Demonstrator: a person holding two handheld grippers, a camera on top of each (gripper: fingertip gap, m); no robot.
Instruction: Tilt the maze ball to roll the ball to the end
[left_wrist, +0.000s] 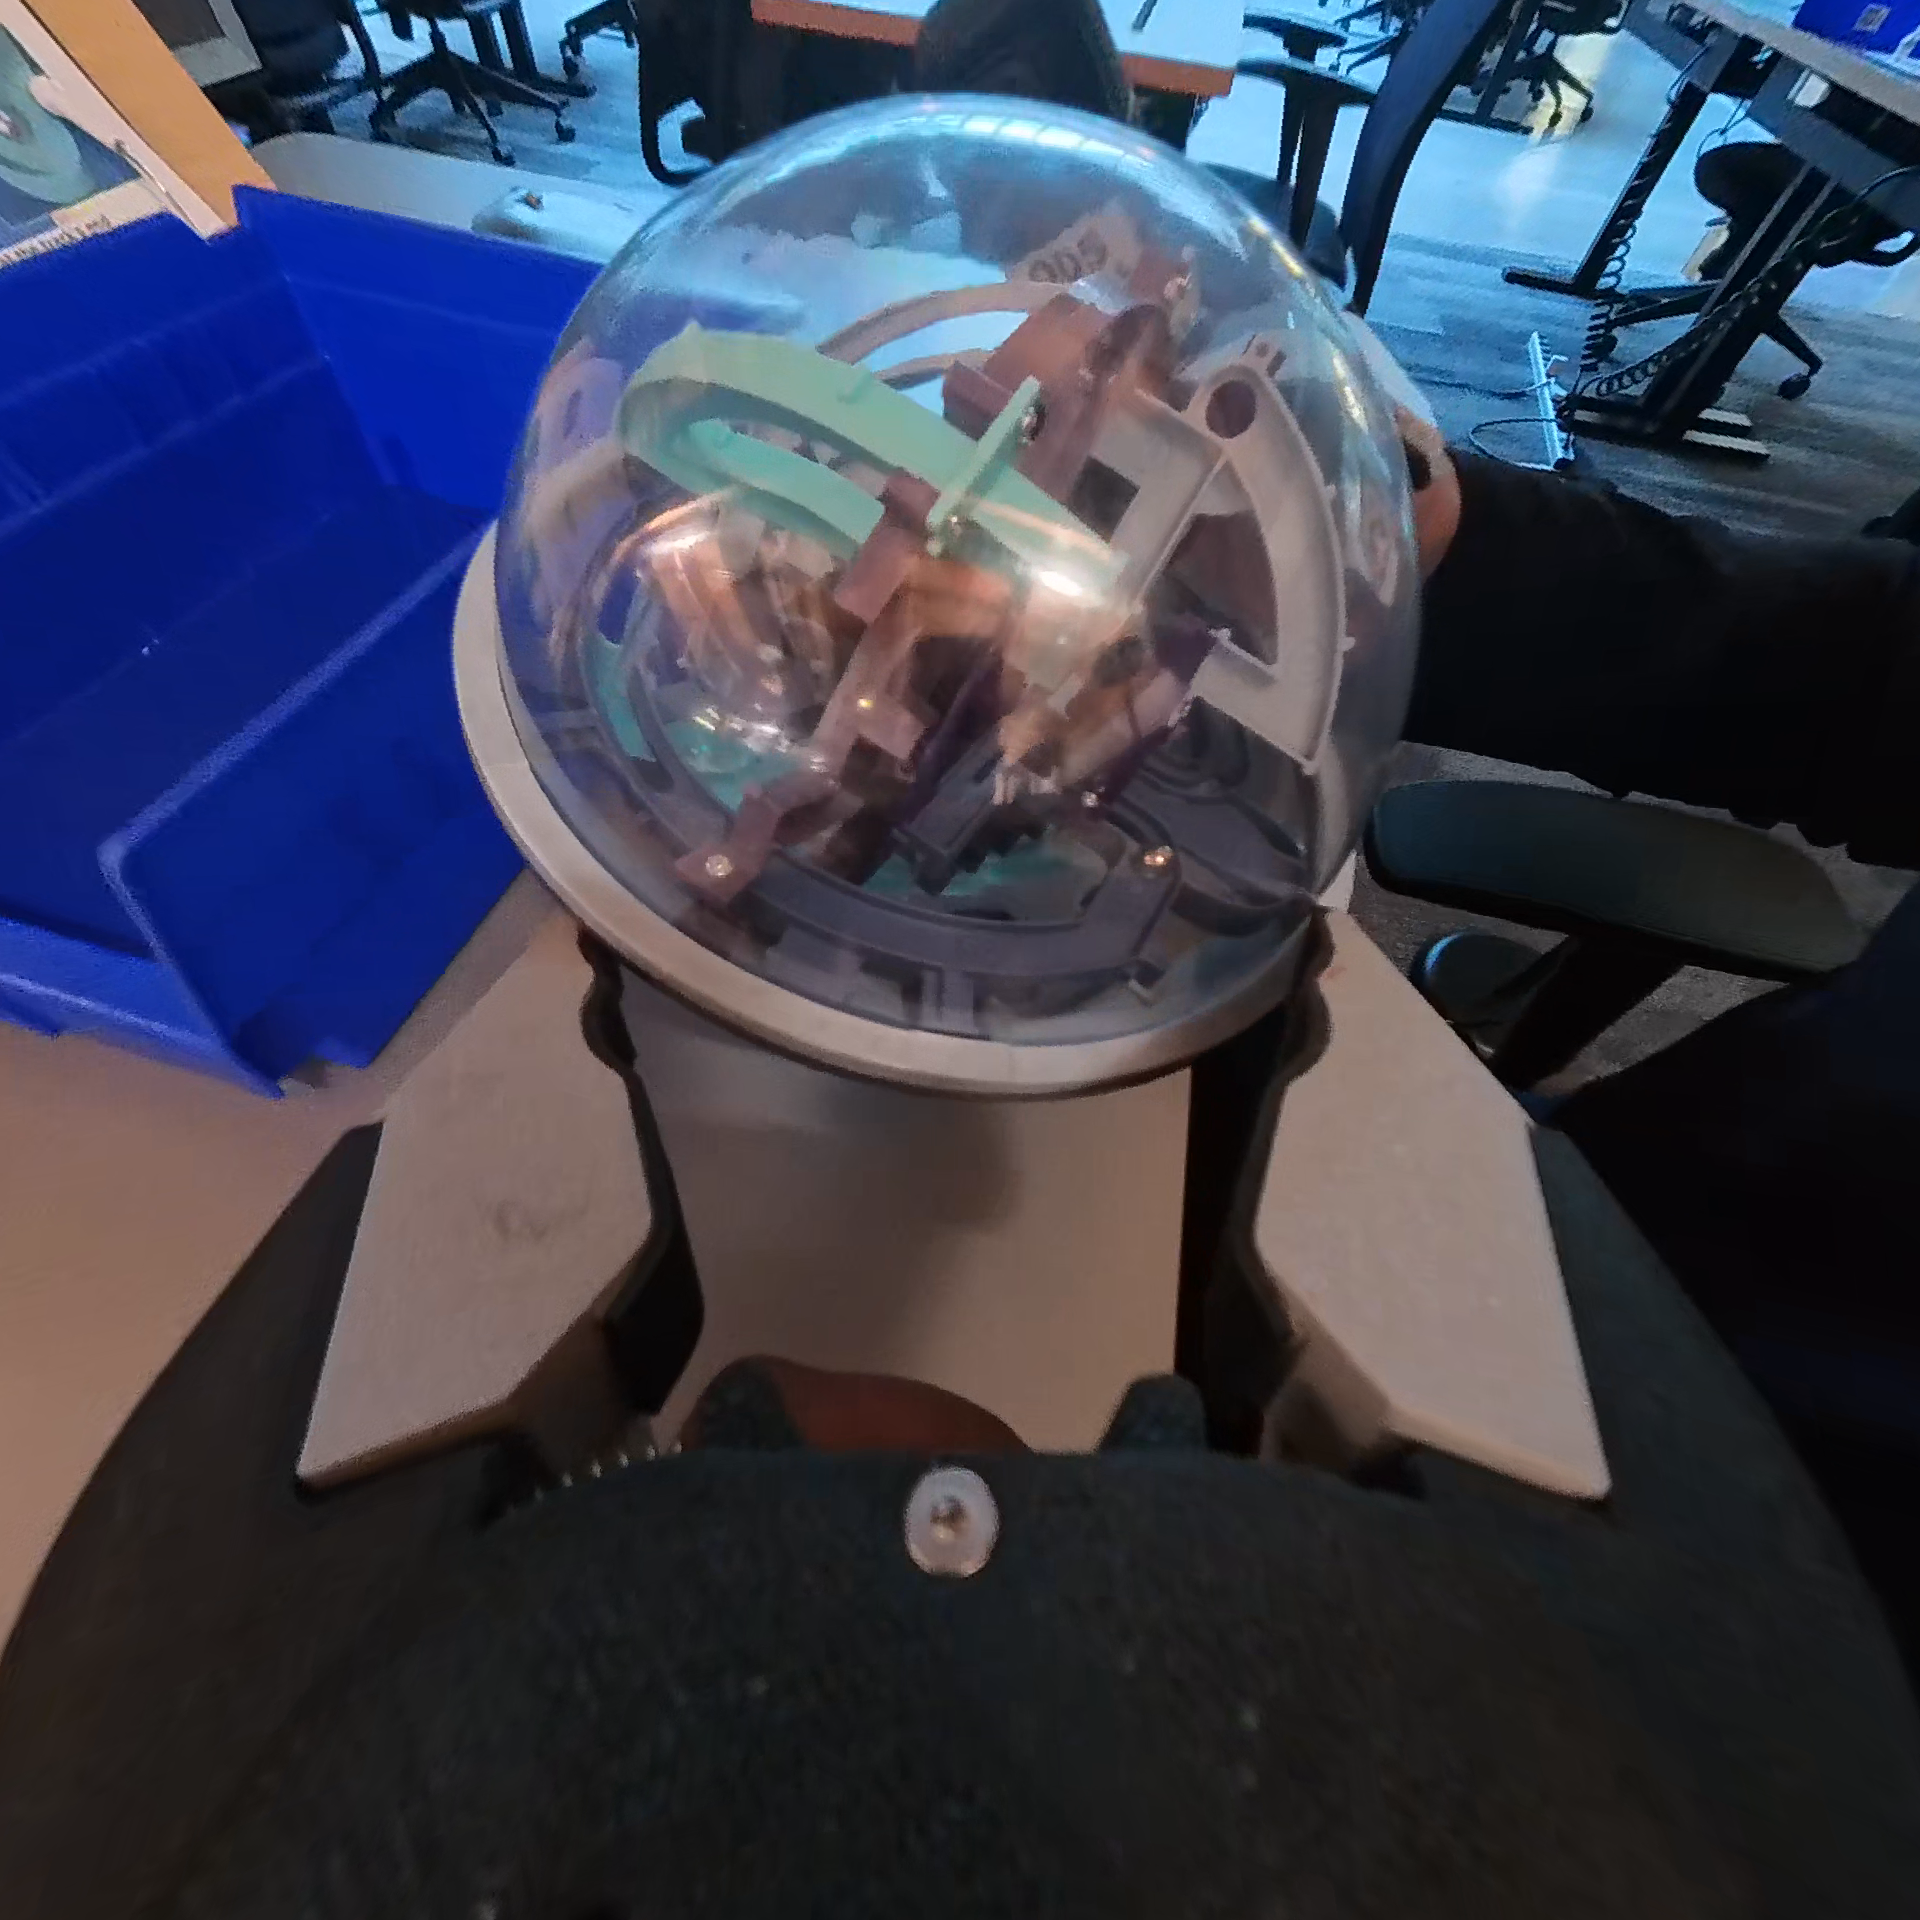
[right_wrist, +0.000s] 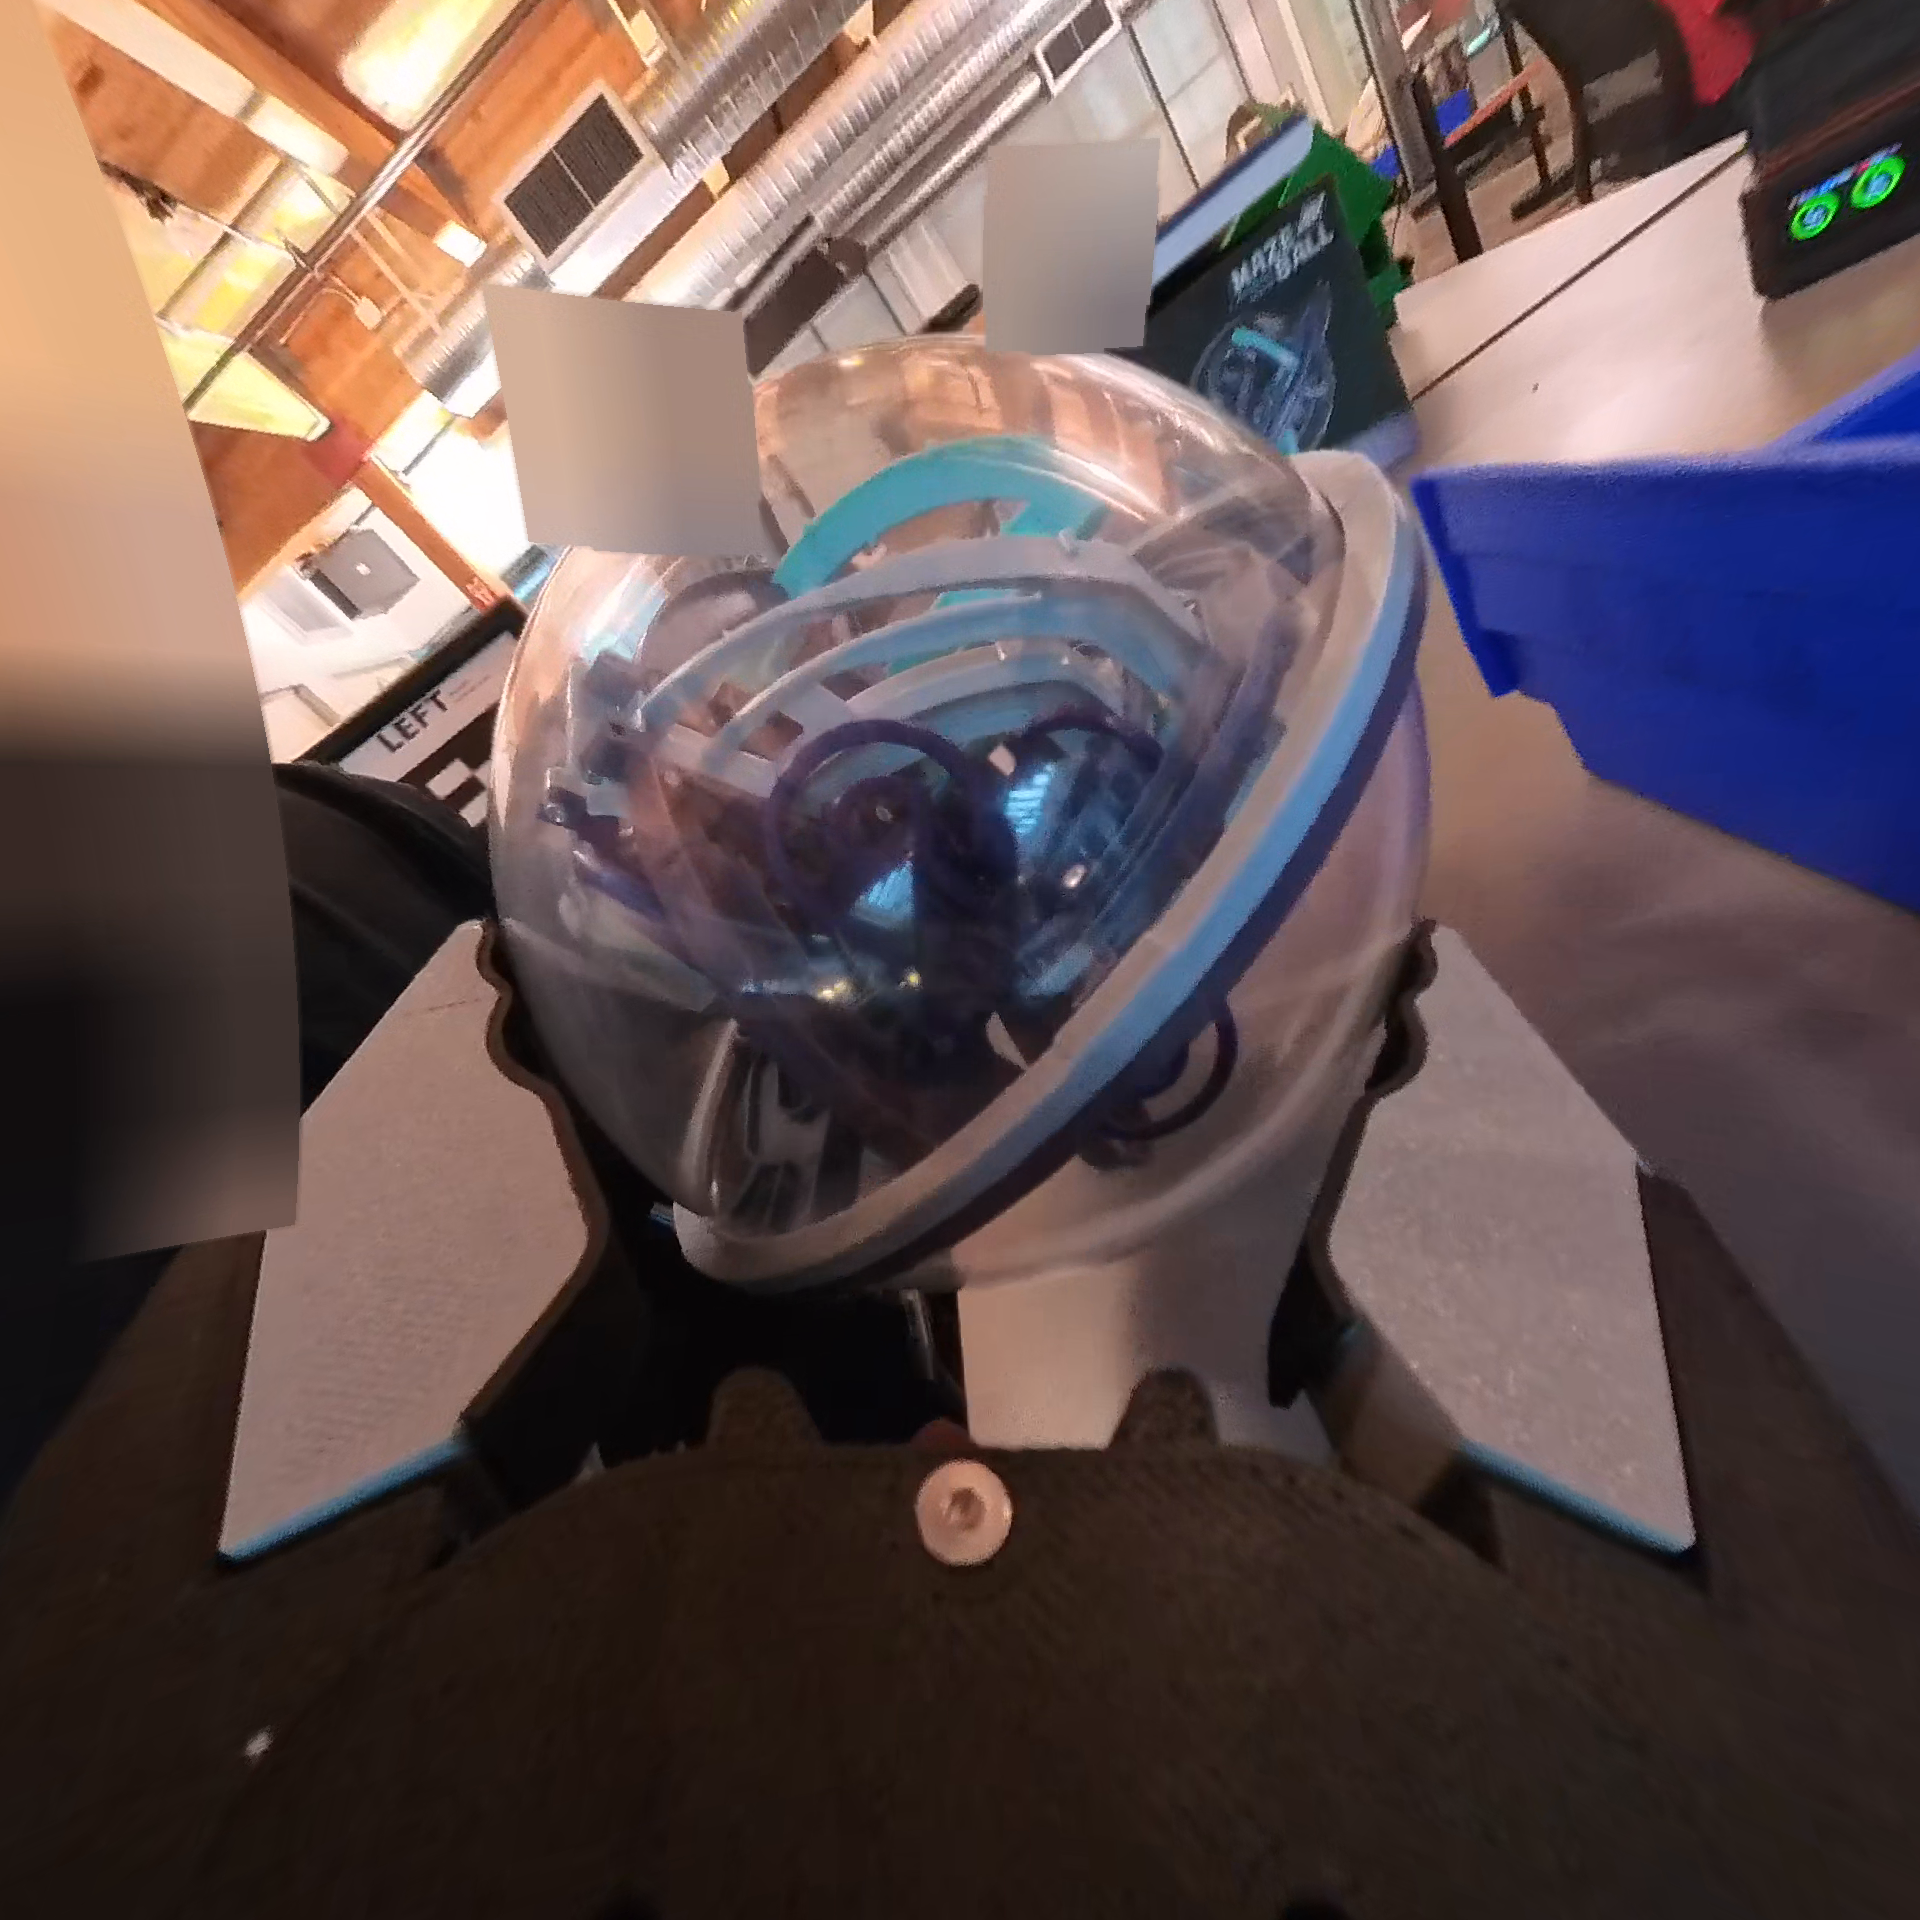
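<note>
Held up off the surface (left_wrist: 125, 1195) between both tools, the maze ball (left_wrist: 951, 582), so free to tip any way. Left tool (left_wrist: 951, 966) spread wide, fingers (left_wrist: 613, 997) pressed against the lower shell on either side just under the grey rim, cradling from below rather than pinching, which leaves the clear dome unobstructed for watching the tracks. Right tool (right_wrist: 956, 997) likewise spread wide and clamped on the opposite side, fingers (right_wrist: 520, 1029) bearing on the shell near the blue seam; here the sphere (right_wrist: 956, 748) sits markedly tilted, seam running diagonally. Two opposed grips probably chosen for fine control of roll about two axes. Small ball inside not made out among green, brown and purple tracks, so progress impossible to judge. Blue bin (left_wrist: 239, 623) just beside on the left, boxed packaging (right_wrist: 1273, 343) farther off.
</note>
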